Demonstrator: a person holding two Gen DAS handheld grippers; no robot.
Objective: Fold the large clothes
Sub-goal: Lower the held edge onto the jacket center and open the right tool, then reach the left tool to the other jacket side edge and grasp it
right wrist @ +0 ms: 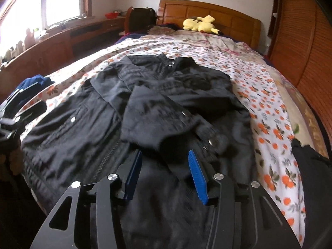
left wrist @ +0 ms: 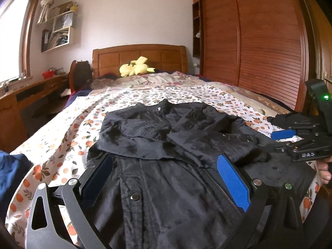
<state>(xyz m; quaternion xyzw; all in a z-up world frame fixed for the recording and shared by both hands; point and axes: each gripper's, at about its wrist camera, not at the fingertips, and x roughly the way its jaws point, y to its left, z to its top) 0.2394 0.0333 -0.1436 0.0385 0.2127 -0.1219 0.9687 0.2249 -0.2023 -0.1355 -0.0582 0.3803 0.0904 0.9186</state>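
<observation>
The wide bed [left wrist: 68,124] under its white sheet printed with orange fruit fills both views, running from the near edge to a panelled wooden headboard [left wrist: 141,57] where a yellow plush toy [left wrist: 136,67] lies; a slatted wooden wardrobe [left wrist: 259,41] stands along one side; across the near half of the sheet lies the large black zip-front jacket with metal snaps [left wrist: 166,186], collar toward the headboard and hem toward the person, so its long axis runs straight away from both grippers; both sleeves [right wrist: 157,116] are already laid in over the chest, the cuffs crossing near the zip.

The left gripper [left wrist: 166,176] hovers low over the lower body of the jacket, its blue-padded jaws spread wide with nothing pinched between them; the right gripper [right wrist: 165,176] points down at the same lower panel, just short of the folded-in cuff, its jaws parted by a moderate gap and holding no cloth; in the left wrist view it shows at the jacket's right edge beside a bare hand [left wrist: 324,172].

Judging from this layout, what remains is the lengthwise fold, hem up to collar; the hem lies nearest, beneath and behind both sets of fingers, so each hand would take the corner on its own side, neither clearly the closer.
</observation>
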